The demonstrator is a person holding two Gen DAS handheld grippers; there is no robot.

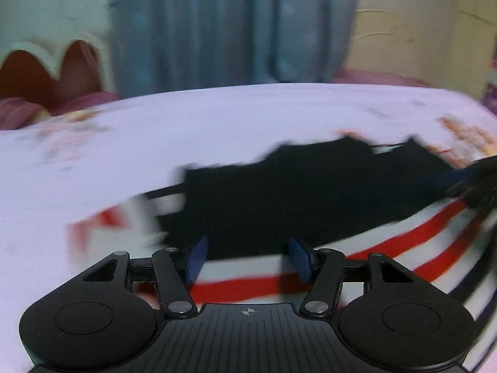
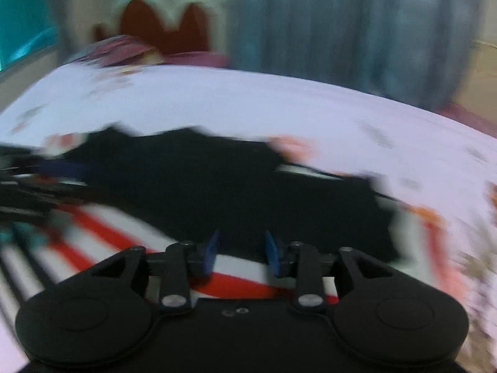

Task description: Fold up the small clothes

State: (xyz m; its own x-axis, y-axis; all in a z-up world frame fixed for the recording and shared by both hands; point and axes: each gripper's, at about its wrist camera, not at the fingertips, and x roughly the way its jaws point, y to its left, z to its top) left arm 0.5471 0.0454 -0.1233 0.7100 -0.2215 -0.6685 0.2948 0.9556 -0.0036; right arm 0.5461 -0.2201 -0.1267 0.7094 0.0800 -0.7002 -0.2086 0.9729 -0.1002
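A small garment lies spread on the bed: a black upper part and a white lower part with red stripes. It also shows in the right wrist view, black and striped. My left gripper is open and empty, hovering over the striped part near the black edge. My right gripper is open and empty over the same boundary. Each gripper shows blurred at the other view's side: the right one, the left one. Both views are motion-blurred.
The bed has a pale lilac sheet with orange floral prints. A red and cream headboard and pink pillows are at the far end. Blue-grey curtains hang behind the bed.
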